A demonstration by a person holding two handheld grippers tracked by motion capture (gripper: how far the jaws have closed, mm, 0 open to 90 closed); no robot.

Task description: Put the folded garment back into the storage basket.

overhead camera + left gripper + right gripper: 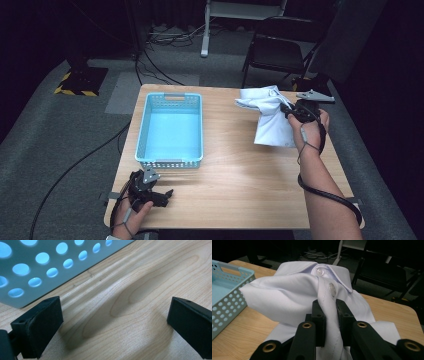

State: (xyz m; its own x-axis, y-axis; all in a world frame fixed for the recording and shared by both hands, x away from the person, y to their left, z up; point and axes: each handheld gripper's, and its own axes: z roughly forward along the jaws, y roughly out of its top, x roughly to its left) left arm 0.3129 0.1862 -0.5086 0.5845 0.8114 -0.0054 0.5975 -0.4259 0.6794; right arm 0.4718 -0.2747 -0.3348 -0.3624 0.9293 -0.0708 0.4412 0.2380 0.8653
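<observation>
A white folded shirt lies at the table's far right, its collar and buttons facing me in the right gripper view. My right gripper is shut on the shirt's button placket and holds that part bunched up off the table; the cloth is pinched between the two black jaws. At the near left corner my left gripper rests low over the wood, open, with nothing between its jaws. It sits just in front of the light blue basket.
The light blue perforated basket stands on the table's left half with nothing in it. A black folding chair and cables on the grey floor lie beyond the far edge. Bare wood spreads between the two grippers.
</observation>
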